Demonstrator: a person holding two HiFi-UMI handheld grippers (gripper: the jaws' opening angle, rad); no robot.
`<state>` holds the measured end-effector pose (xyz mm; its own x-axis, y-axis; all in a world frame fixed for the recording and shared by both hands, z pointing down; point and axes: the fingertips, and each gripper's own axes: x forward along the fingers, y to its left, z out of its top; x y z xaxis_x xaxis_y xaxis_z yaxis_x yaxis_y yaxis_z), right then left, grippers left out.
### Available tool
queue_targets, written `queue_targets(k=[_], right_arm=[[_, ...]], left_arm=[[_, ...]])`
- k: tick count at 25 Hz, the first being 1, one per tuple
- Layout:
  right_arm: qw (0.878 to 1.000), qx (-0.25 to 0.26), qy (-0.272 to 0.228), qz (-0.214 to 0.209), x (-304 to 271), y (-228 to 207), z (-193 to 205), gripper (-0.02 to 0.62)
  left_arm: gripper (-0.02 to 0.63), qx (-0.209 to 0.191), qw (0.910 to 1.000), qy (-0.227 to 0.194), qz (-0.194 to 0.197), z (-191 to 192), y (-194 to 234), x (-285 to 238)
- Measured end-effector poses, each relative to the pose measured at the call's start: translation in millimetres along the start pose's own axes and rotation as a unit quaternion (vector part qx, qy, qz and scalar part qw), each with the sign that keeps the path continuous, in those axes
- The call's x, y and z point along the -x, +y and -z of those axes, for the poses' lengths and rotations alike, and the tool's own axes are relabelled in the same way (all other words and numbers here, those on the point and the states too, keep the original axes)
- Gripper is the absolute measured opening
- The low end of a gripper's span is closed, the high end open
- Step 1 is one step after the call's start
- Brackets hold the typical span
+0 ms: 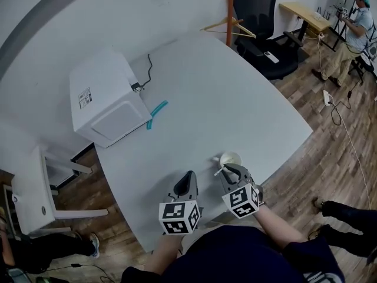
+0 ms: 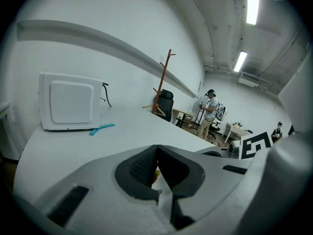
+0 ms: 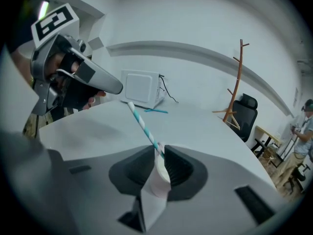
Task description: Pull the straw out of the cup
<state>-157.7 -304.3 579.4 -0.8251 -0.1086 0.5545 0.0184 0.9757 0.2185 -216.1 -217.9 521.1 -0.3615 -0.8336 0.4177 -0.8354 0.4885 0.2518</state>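
Observation:
A white paper cup [image 1: 230, 158] stands near the table's front right edge. In the right gripper view my right gripper [image 3: 160, 153] is shut on the cup [image 3: 156, 182] at its wall, which is pinched flat between the jaws. A teal-and-white striped straw [image 3: 139, 121] sticks out of the cup, leaning up and to the left; in the head view the straw [image 1: 218, 171] shows just left of my right gripper [image 1: 227, 170]. My left gripper [image 1: 189, 177] hovers to the left of the cup, shut, holding nothing. My left gripper [image 2: 156, 168] points across the table.
A white box-shaped appliance [image 1: 106, 99] with a cable sits at the table's [image 1: 235, 99] far left, a teal object [image 1: 156, 112] beside it. A coat stand [image 1: 228, 10] and office chair [image 1: 259, 22] stand behind the table. A person [image 1: 355, 31] is at the far right.

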Motion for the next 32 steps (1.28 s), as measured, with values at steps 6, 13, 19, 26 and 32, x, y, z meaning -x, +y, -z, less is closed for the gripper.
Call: queue_targets(k=[6, 13, 19, 26, 32], right_arm=[[1.000, 0.014, -0.013, 0.017, 1.9, -9.7, -4.3, 0.054], [0.998, 0.007, -0.026, 0.048, 12.7, -22.8, -6.6, 0.043], [0.998, 0.005, -0.031, 0.062, 19.7, -23.9, -9.8, 0.041], [0.995, -0.013, -0.048, 0.087, 34.2, -25.7, -20.2, 0.041], [0.989, -0.031, -0.075, 0.124, 58.6, -26.0, -39.9, 0.041]], left_arm=[[0.012, 0.001, 1.0000, -0.001, 0.000, 0.6, -2.6, -4.5], [0.012, -0.003, 0.9999, -0.004, 0.012, 0.7, -11.4, -6.0], [0.012, -0.006, 0.9998, -0.007, 0.019, 1.3, -13.4, -1.7], [0.012, -0.012, 0.9992, -0.007, 0.037, 2.7, -16.7, 4.0], [0.012, -0.025, 0.9978, -0.003, 0.062, 0.4, -20.9, 13.3]])
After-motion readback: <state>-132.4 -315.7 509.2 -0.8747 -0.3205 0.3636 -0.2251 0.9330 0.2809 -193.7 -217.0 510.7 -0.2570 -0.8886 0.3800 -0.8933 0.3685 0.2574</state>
